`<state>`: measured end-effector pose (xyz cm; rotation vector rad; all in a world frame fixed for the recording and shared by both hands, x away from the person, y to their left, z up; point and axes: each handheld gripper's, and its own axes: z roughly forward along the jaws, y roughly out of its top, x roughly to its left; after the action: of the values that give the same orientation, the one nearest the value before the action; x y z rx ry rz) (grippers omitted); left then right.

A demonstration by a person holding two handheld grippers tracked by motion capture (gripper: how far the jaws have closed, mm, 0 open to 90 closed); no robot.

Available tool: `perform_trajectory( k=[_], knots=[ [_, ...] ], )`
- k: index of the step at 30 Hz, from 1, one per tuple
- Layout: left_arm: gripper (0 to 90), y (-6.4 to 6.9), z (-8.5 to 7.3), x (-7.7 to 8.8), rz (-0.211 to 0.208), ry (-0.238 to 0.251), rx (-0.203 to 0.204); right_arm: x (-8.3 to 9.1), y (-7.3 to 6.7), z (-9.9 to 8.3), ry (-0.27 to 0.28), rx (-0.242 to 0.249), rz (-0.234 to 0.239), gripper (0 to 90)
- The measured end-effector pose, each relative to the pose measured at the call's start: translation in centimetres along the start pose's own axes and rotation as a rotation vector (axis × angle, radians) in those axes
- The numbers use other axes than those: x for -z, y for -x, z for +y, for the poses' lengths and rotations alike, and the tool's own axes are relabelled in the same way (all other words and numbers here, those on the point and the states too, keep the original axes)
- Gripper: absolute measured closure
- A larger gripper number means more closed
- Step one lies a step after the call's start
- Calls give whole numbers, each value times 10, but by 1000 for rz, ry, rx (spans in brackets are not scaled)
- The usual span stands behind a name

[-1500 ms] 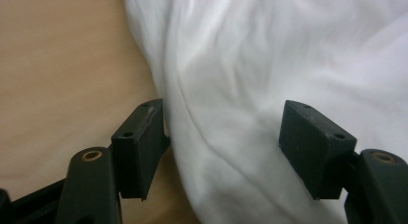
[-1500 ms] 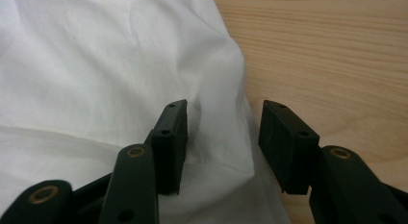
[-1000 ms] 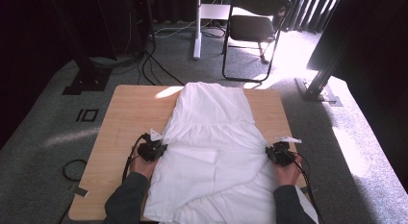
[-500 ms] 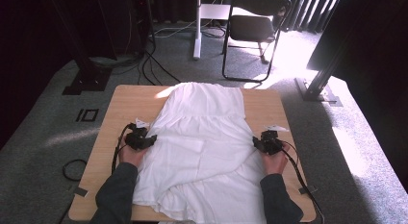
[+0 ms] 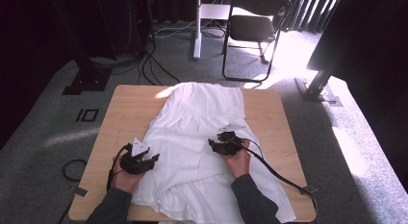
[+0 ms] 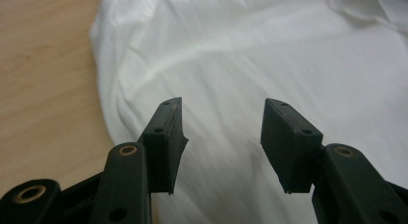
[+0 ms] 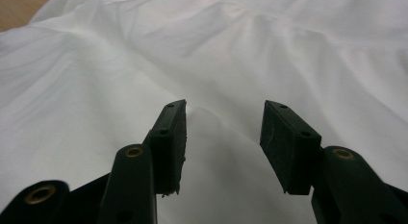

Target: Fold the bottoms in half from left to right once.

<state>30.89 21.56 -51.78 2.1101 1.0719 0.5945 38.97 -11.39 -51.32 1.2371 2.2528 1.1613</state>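
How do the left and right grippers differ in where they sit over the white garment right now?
The left gripper sits at the white garment's left edge, partly over bare table; the right gripper sits well inside the cloth, near its middle. The left gripper view takes in wood beside the cloth; the right gripper view shows just a corner of wood. Both have just been opening, with nothing pinched between the jaws.

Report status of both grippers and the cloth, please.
Both hand-held grippers, left and right, just opened, nothing between jaws. White fabric garment spread on table. Nothing in the way.
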Motion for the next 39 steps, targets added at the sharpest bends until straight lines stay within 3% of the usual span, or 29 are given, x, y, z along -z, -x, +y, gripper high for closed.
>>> perform_trajectory(
  k=[2,3,4,6,7,8,9,10,13,18,20,21,22,23,28,30,33,39],
  knots=[
    [508,2,-3,1,0,-3,3,-5,-4,2,-5,7,0,480],
    [508,6,-14,3,-24,-5,19,-9,-6,3,-8,9,2,473],
    [508,8,-18,4,-26,-12,17,-22,-9,4,-42,5,4,464],
    [508,12,-24,3,-36,-31,5,-30,-9,2,-84,17,-20,510],
    [508,14,-26,2,-40,-36,5,-33,-8,0,-110,29,-29,605],
    [508,15,-28,0,-44,-47,-3,-33,-6,-2,-127,42,-25,769],
    [508,15,-30,-1,-40,-62,-6,-30,-6,-5,-114,57,-37,860],
    [508,16,-31,-2,-39,-68,-9,-24,-6,-7,-107,59,-47,892],
    [508,16,-33,-4,-38,-90,-16,5,-6,-12,-59,94,-59,896],
    [508,17,-36,-2,-37,-89,-17,72,1,-33,31,103,-105,895],
    [507,16,-38,-1,-41,-86,-8,102,6,-45,71,91,-134,895],
    [506,16,-38,-1,-41,-86,-8,102,6,-45,71,91,-134,895],
    [506,15,-39,0,-39,-84,-2,116,8,-52,88,82,-151,895],
    [505,15,-39,1,-40,-85,-2,140,13,-66,116,65,-186,895],
    [502,13,-41,2,-40,-84,5,192,24,-106,154,2,-289,893],
    [501,13,-41,3,-41,-85,5,209,28,-123,155,-30,-328,892],
    [500,16,-41,3,-48,-86,-4,230,32,-145,163,-88,-337,890],
    [500,19,-44,7,-51,-89,-11,249,20,-175,152,-100,-338,869]
  ],
)
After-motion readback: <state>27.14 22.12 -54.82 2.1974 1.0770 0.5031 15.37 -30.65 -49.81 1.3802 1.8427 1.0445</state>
